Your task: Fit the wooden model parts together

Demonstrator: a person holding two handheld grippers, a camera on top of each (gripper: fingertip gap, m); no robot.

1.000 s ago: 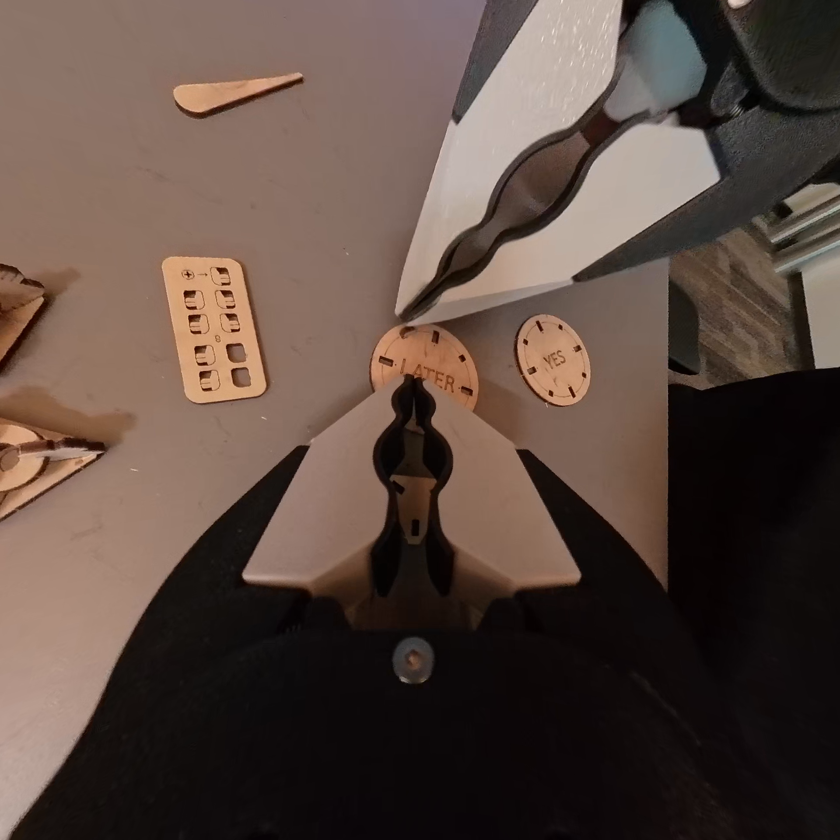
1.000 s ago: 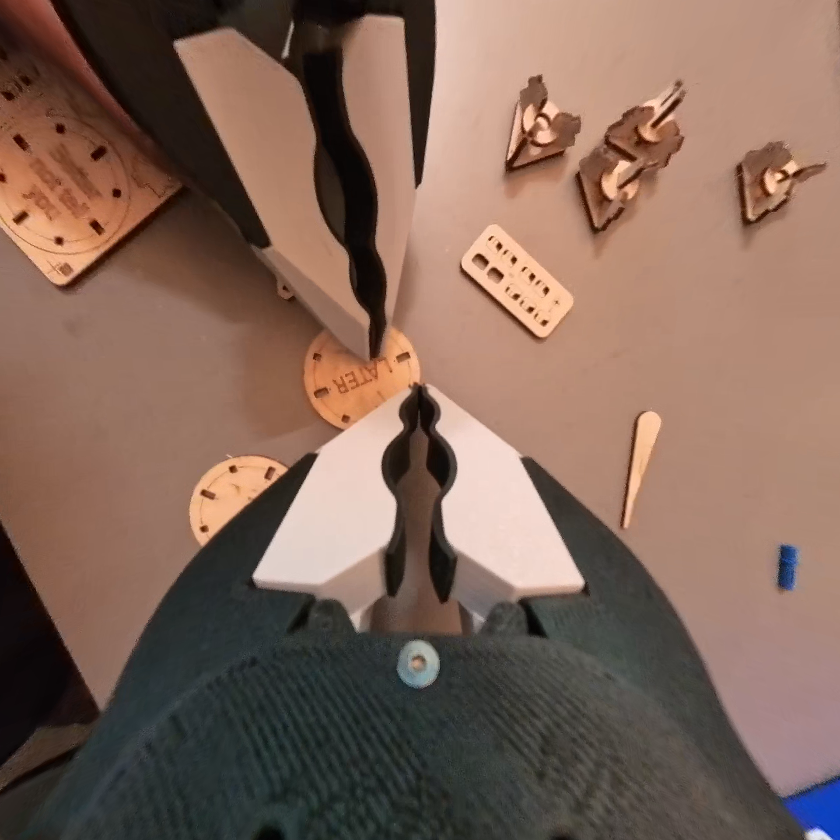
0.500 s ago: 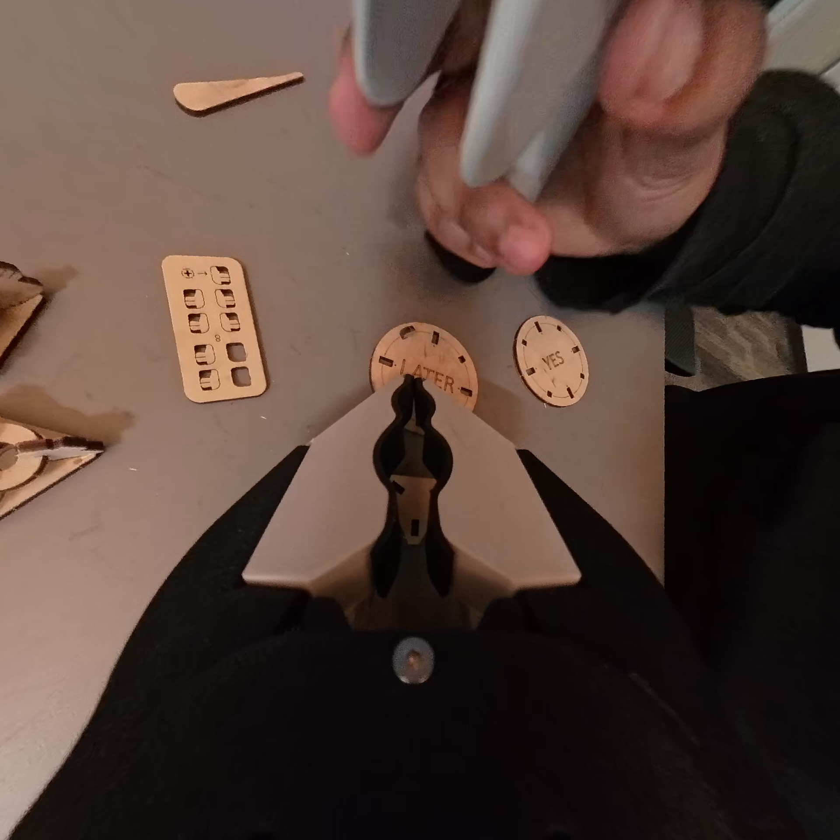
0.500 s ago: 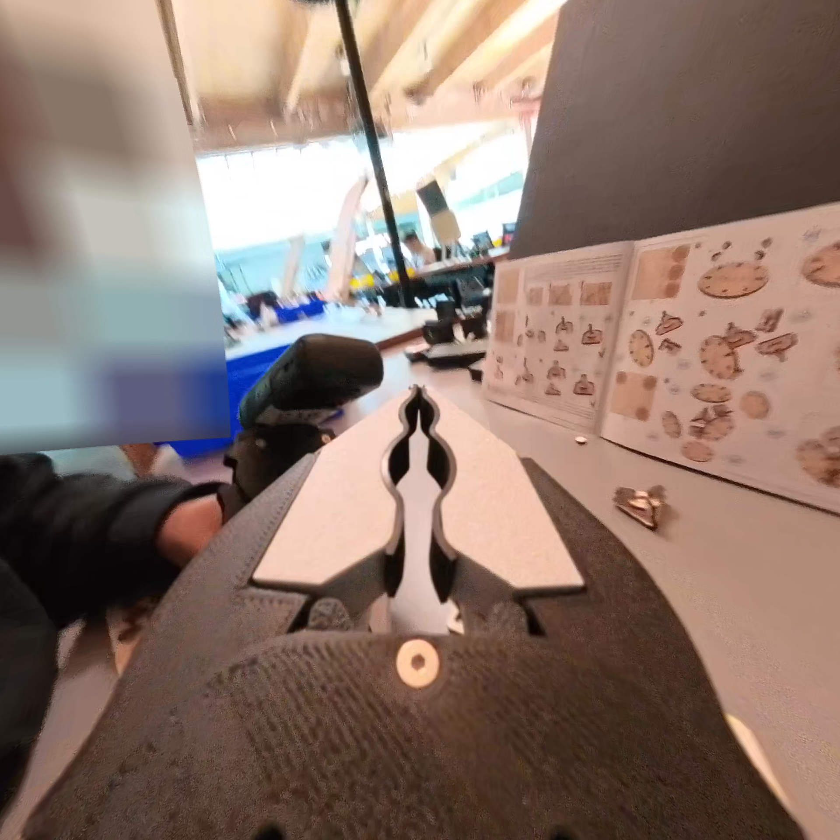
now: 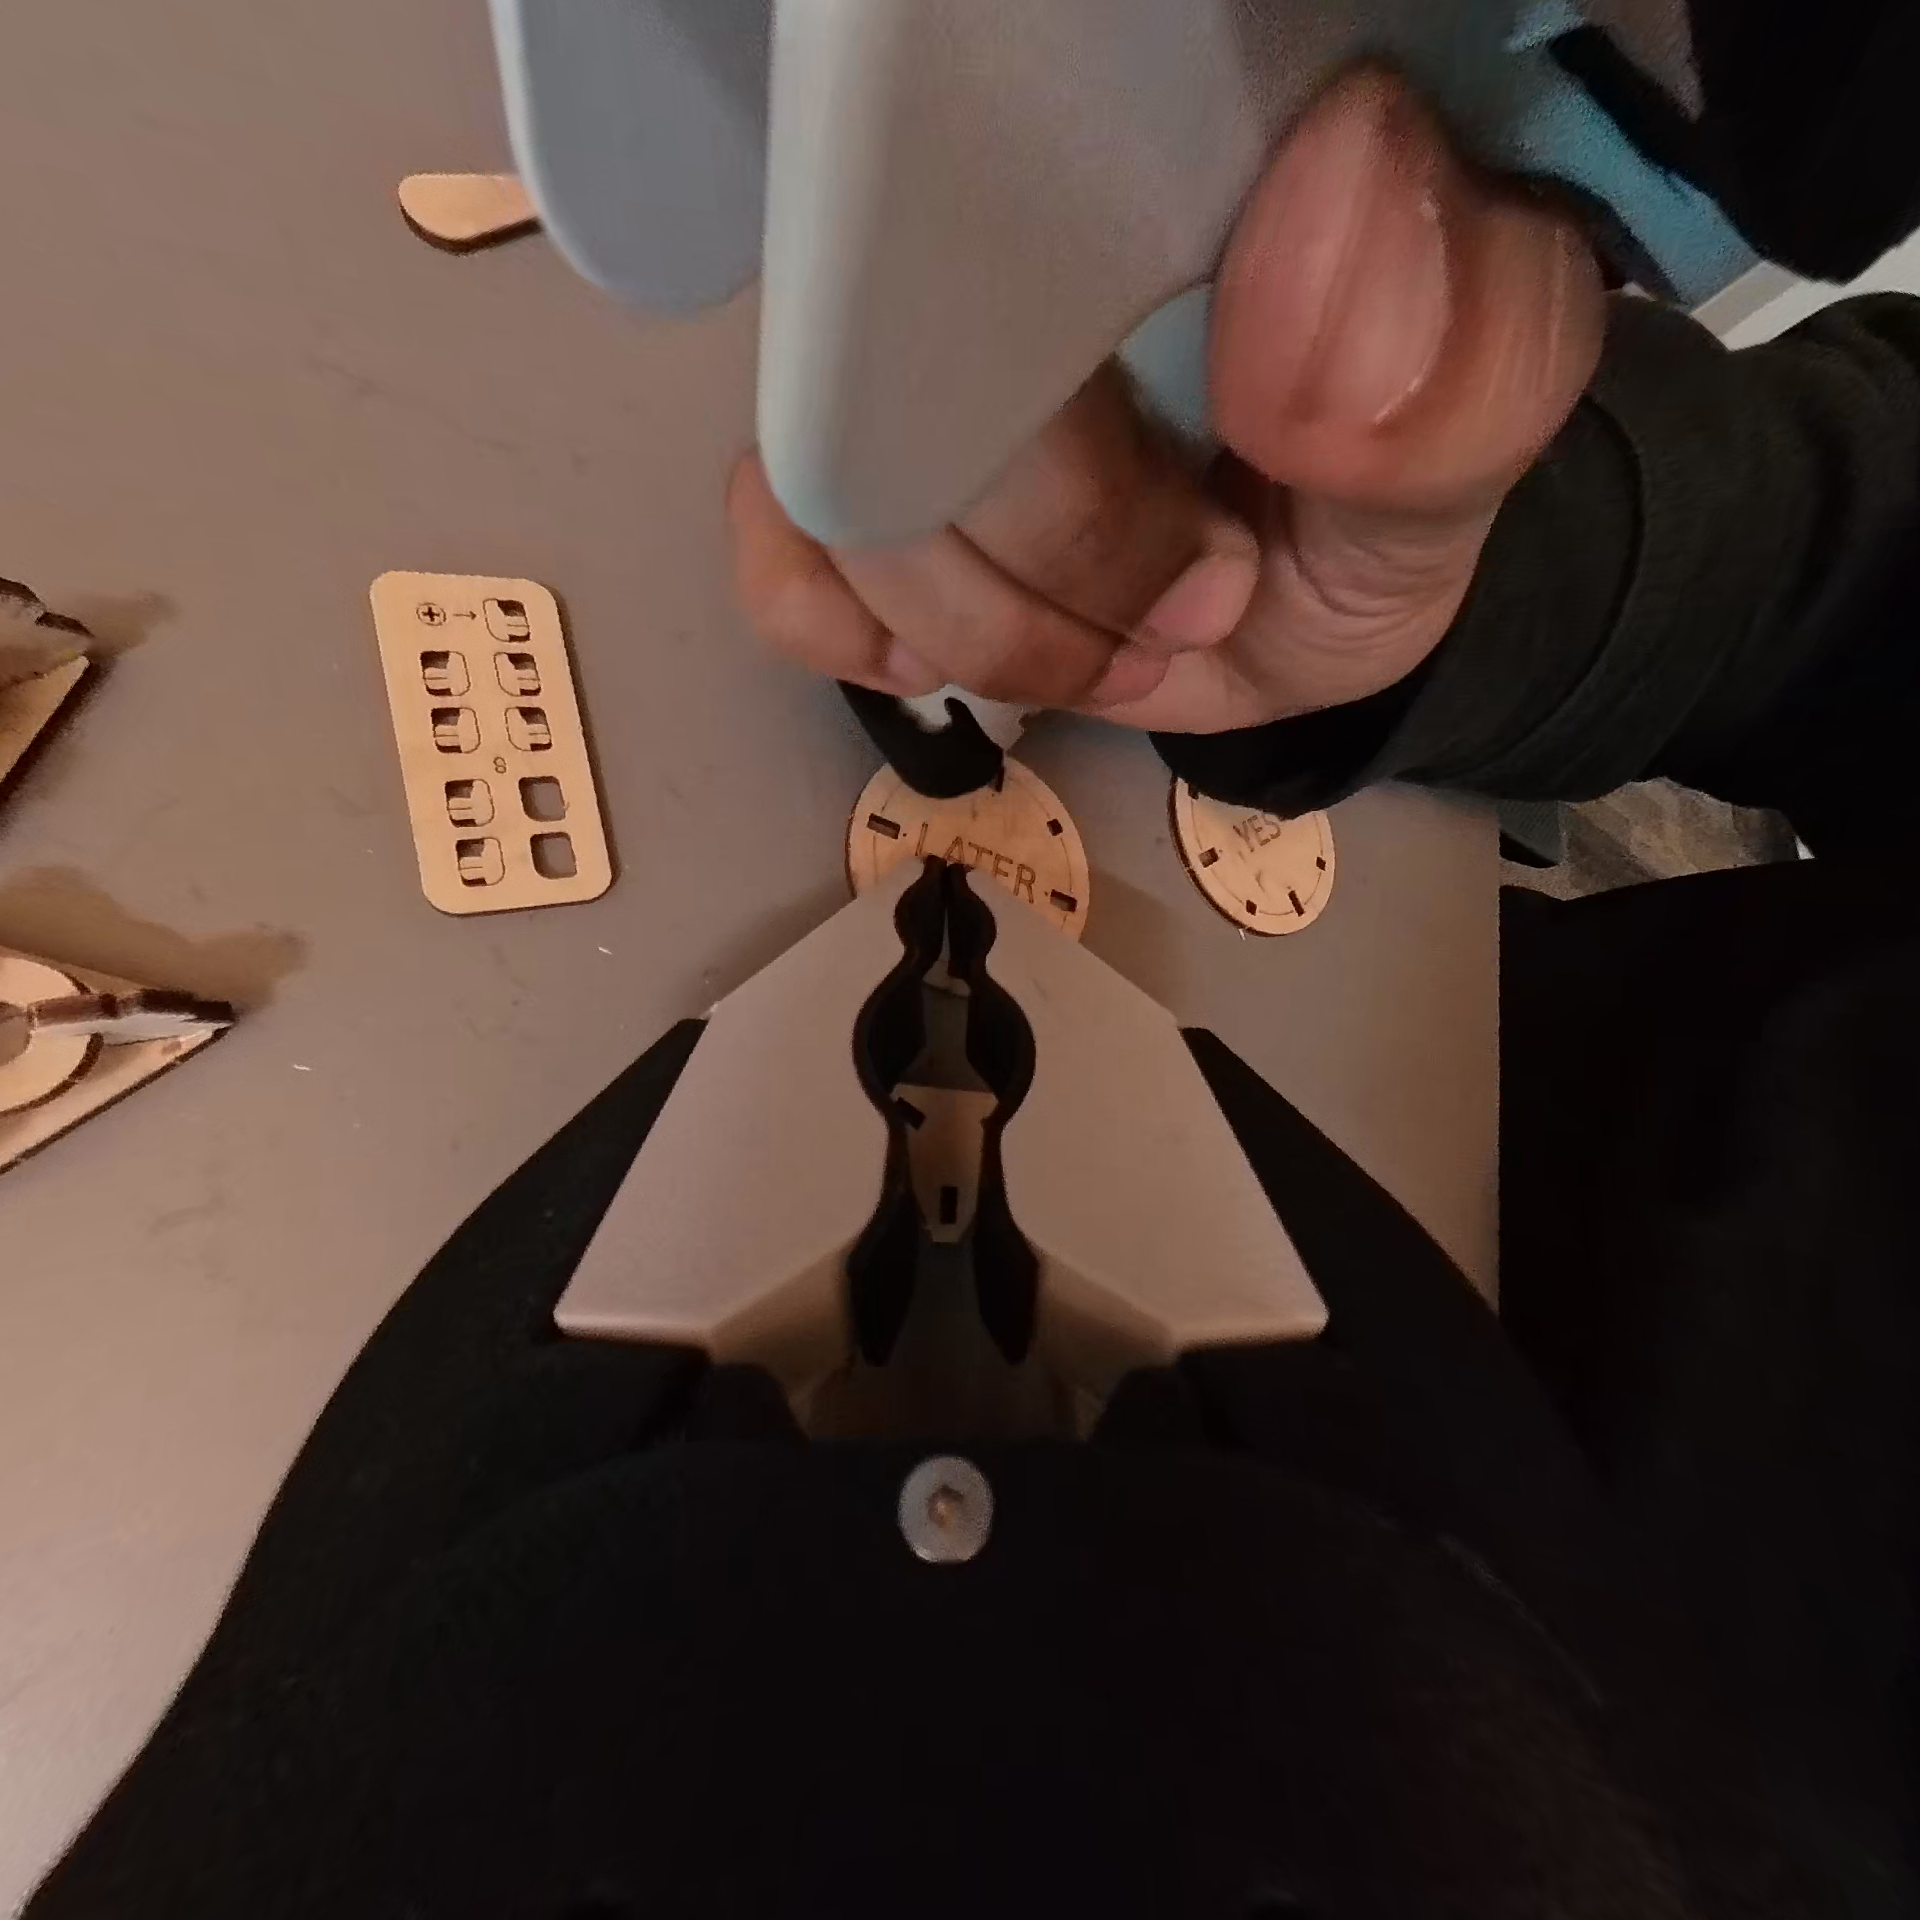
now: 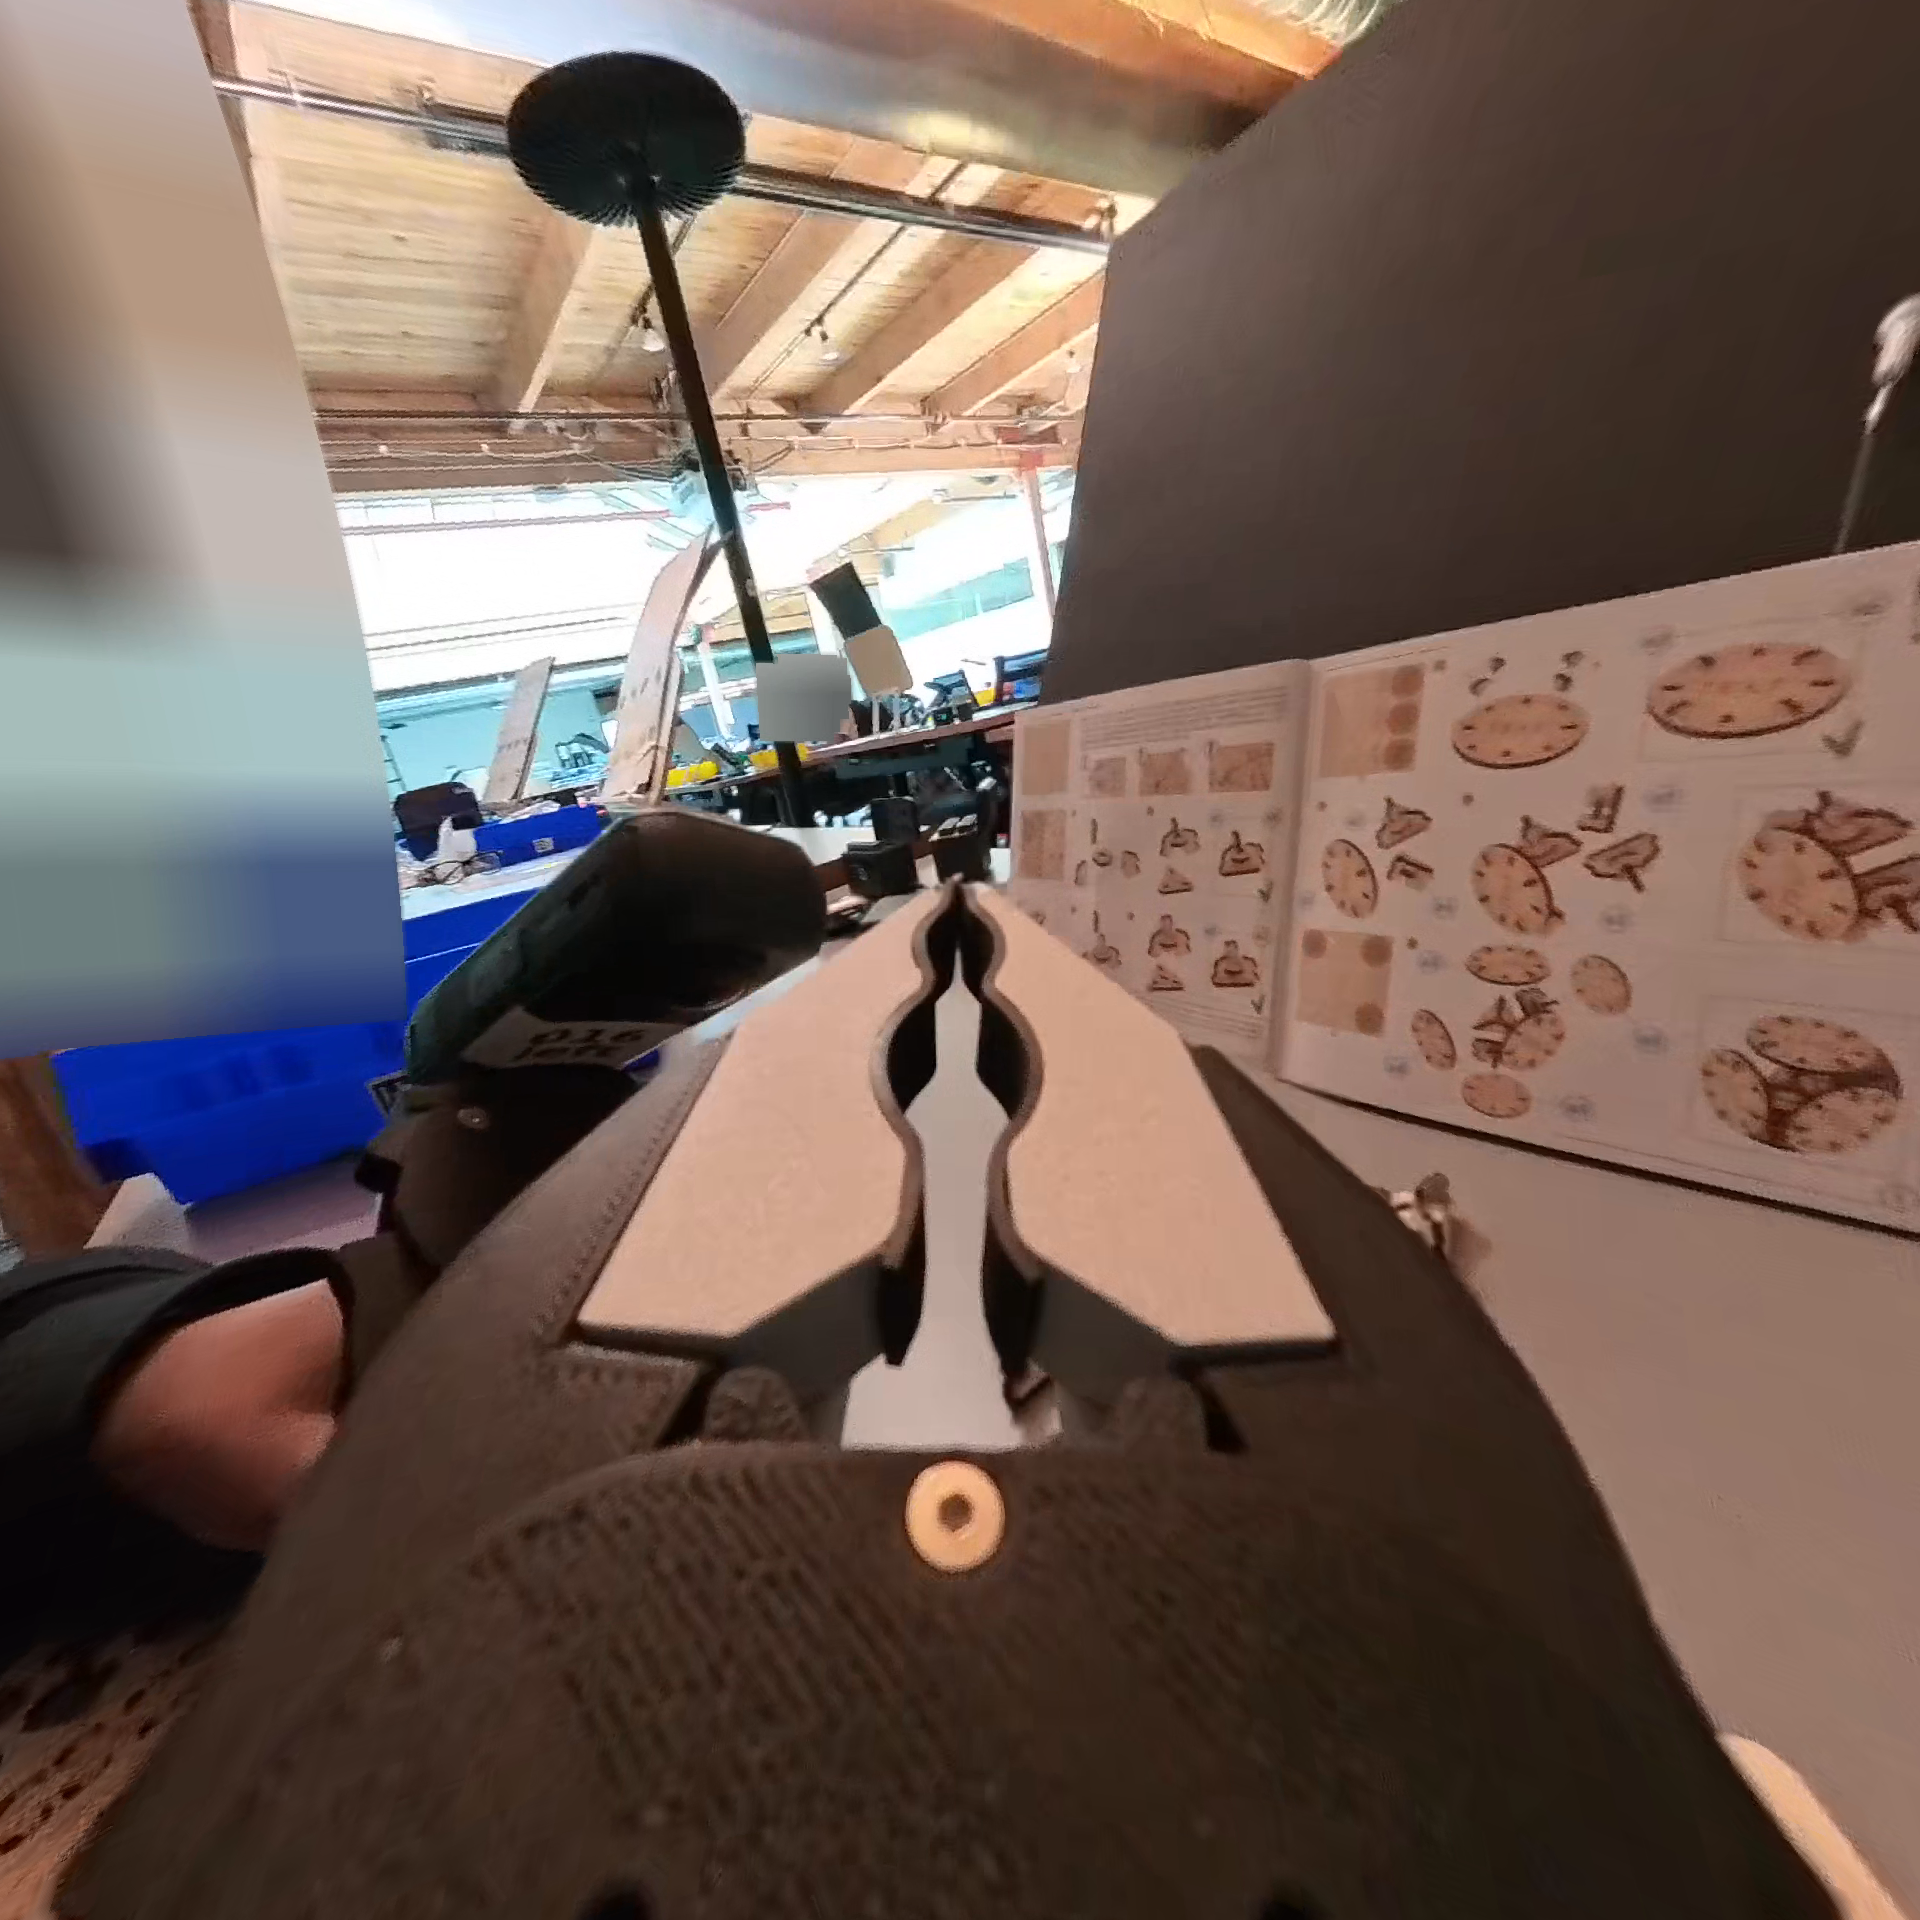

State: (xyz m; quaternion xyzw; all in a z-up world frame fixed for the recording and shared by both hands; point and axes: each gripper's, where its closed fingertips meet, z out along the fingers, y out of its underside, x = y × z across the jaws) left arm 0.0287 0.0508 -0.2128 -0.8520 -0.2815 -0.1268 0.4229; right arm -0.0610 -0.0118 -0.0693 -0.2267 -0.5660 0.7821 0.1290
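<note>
**Right claw swung up, left one didn't budge**

Left claw (image 5: pixel 940 871) stays pinched shut on nothing, tips over the round wooden disc (image 5: pixel 971 844) near the surface's (image 5: pixel 260 416) right edge. A second ago the right claw (image 6: pixel 958 889) pointed down beside it; now it's shut, empty, facing the open booklet (image 6: pixel 1455 883), with the hand (image 5: pixel 1143 582) gripping its handle above the disc.

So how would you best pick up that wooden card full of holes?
Probably by its long edges. The card lies flat on the table, so come straight down and pinch across its narrow width; being thin, it may need sliding to the table edge first.
</note>
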